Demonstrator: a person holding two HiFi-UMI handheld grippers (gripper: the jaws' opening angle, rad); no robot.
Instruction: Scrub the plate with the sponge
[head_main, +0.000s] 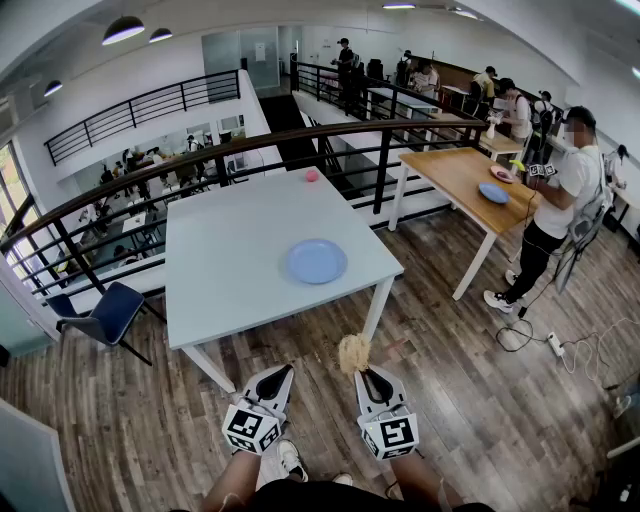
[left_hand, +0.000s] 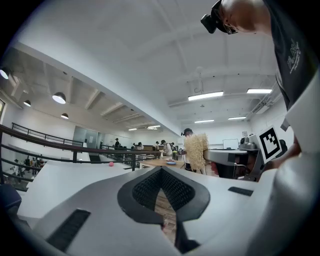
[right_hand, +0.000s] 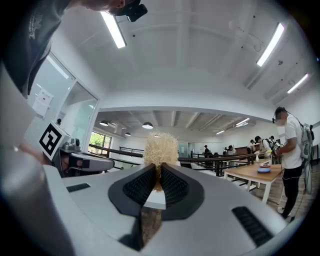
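Right tongs (right_hand: 157, 175) are pinched on the lower edge of the sponge (right_hand: 161, 148), a straw-coloured fibrous tuft standing above the tips. Left tongs (left_hand: 161, 172) are closed with nothing between them. Both hang short of the counter (head_main: 230, 270), well apart from the blue plate (head_main: 317, 261), which lies toward its near right corner and seems bare. Sponge looks light and springy. Plate is likely stiff and slick, so steadying its rim should help.

Lower part of sponge (right_hand: 161, 147) hidden between jaws of right gripper (right_hand: 157, 169); far pink object (head_main: 311, 174) too small to identify.
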